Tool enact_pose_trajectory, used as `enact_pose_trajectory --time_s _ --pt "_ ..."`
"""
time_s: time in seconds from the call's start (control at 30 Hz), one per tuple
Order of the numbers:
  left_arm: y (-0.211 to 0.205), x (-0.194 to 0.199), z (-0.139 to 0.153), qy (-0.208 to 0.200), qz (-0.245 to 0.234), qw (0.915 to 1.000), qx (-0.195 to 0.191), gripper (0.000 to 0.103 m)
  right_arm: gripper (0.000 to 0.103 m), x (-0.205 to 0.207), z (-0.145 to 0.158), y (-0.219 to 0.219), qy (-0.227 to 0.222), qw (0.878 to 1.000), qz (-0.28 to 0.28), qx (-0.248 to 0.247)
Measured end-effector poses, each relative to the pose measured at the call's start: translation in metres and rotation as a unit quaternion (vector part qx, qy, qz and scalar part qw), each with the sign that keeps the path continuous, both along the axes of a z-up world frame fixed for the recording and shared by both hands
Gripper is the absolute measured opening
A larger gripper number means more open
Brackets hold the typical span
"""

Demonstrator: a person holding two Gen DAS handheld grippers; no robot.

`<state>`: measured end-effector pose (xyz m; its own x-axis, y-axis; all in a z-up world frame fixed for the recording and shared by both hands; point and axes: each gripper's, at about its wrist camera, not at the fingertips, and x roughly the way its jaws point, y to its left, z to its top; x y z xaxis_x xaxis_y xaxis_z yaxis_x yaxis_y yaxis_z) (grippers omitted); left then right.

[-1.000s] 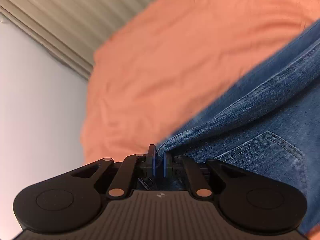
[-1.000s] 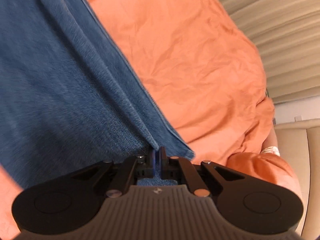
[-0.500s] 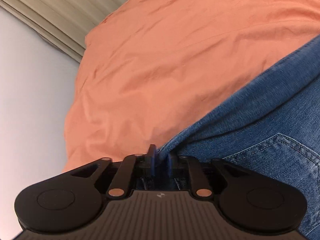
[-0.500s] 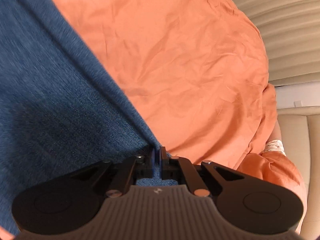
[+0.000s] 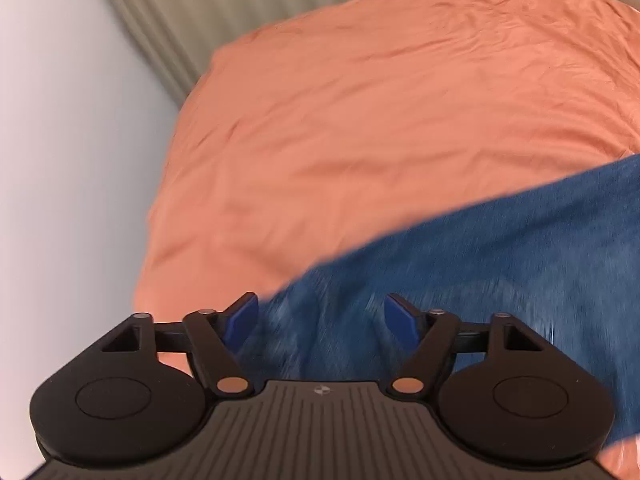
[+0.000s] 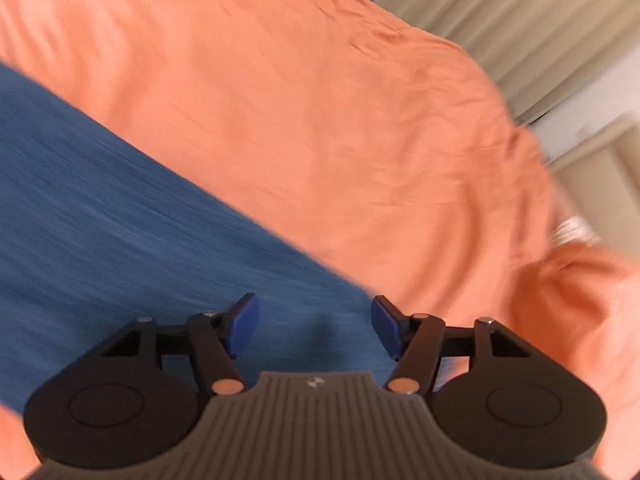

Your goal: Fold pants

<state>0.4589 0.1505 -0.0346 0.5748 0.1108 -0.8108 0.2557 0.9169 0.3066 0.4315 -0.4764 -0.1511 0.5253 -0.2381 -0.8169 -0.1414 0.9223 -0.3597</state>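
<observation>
Blue denim pants lie on an orange bed sheet, blurred by motion in both views. My left gripper hovers over the pants' edge, its jaws opening wide, with the blue pads clear of the cloth. In the right wrist view the pants fill the left half over the sheet. My right gripper is above their edge, its jaws opening too, and nothing is pinched between its pads.
Beige ribbed curtains hang behind the bed, also in the right wrist view. A pale wall borders the bed's left side. A bunched orange fold and a beige padded surface sit at the right.
Both grippers were shut on the pants' edge and have let go, jaws spreading wide. The left one has lifted and rolled; the right one has rolled and shifted sideways.
</observation>
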Motion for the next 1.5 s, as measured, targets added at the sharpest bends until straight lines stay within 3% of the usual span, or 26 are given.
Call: enact_pose_trajectory --time_s 0.1,0.17,0.33,0.4,0.5,0.6,0.7,0.77,0.8,0.83,0.87,0.9,0.93,1.03,1.1,1.2,1.27,1.33,1.37,1.43,1.5 --pt "0.033 -0.023 0.010 0.015 0.053 0.9972 -0.051 0.083 0.061 -0.023 0.010 0.039 -0.007 0.995 -0.004 0.102" --pt "0.058 -0.035 0.010 0.018 0.095 0.9908 -0.095 0.083 0.061 -0.044 0.013 0.071 -0.011 0.985 0.004 0.170" --pt "0.108 -0.067 -0.008 0.012 0.195 0.9612 -0.195 0.087 0.060 -0.092 0.011 0.152 -0.017 0.960 0.054 0.275" --pt "0.125 -0.081 -0.024 0.009 0.225 0.9426 -0.246 0.087 0.060 -0.111 0.010 0.184 -0.023 0.949 0.071 0.305" --pt "0.145 -0.100 -0.050 -0.019 0.276 0.9002 -0.336 0.087 0.052 -0.134 0.001 0.226 -0.022 0.938 0.091 0.333" --pt "0.154 -0.110 -0.071 -0.065 0.313 0.8637 -0.390 0.087 0.046 -0.148 -0.011 0.257 -0.011 0.933 0.110 0.342" --pt "0.159 -0.108 -0.094 -0.071 0.339 0.8291 -0.439 0.086 0.046 -0.158 -0.014 0.289 -0.020 0.935 0.133 0.329" --pt "0.160 -0.104 -0.105 -0.082 0.346 0.8160 -0.455 0.084 0.046 -0.153 -0.017 0.304 -0.022 0.936 0.145 0.321" --pt "0.160 -0.101 -0.108 -0.086 0.349 0.8119 -0.460 0.069 0.046 -0.150 -0.018 0.312 -0.022 0.936 0.150 0.316" --pt "0.160 -0.099 -0.107 -0.088 0.350 0.8106 -0.461 0.055 0.046 -0.149 -0.017 0.319 -0.021 0.936 0.155 0.316" --pt "0.159 -0.096 -0.103 -0.092 0.347 0.8162 -0.452 0.046 0.046 -0.147 -0.018 0.324 -0.015 0.933 0.163 0.320" --pt "0.156 -0.091 -0.099 -0.094 0.342 0.8269 -0.436 0.035 0.046 -0.145 -0.019 0.333 -0.012 0.932 0.172 0.319" --pt "0.153 -0.088 -0.090 -0.095 0.332 0.8386 -0.421 0.030 0.046 -0.144 -0.019 0.341 -0.015 0.934 0.180 0.308" --pt "0.144 -0.082 -0.064 -0.104 0.304 0.8648 -0.386 0.024 0.046 -0.143 -0.020 0.358 -0.031 0.939 0.210 0.270" --pt "0.141 -0.079 -0.049 -0.109 0.293 0.8772 -0.364 0.020 0.045 -0.138 -0.019 0.367 -0.037 0.940 0.226 0.252" --pt "0.135 -0.073 -0.032 -0.111 0.269 0.9025 -0.317 0.019 0.045 -0.133 -0.010 0.373 -0.054 0.940 0.245 0.232" --pt "0.132 -0.069 -0.027 -0.102 0.261 0.9111 -0.302 0.019 0.044 -0.124 -0.009 0.377 -0.055 0.939 0.250 0.230" --pt "0.128 -0.067 -0.025 -0.098 0.254 0.9188 -0.286 0.019 0.036 -0.117 -0.010 0.379 -0.055 0.938 0.252 0.233" --pt "0.127 -0.067 -0.024 -0.098 0.252 0.9210 -0.280 0.019 0.009 -0.115 -0.011 0.380 -0.050 0.935 0.252 0.243" --pt "0.128 -0.066 -0.024 -0.098 0.256 0.9221 -0.274 0.019 0.008 -0.115 -0.012 0.383 -0.027 0.932 0.246 0.266" --pt "0.128 -0.065 -0.026 -0.096 0.253 0.9263 -0.261 0.019 0.008 -0.128 -0.012 0.383 -0.032 0.928 0.248 0.276"
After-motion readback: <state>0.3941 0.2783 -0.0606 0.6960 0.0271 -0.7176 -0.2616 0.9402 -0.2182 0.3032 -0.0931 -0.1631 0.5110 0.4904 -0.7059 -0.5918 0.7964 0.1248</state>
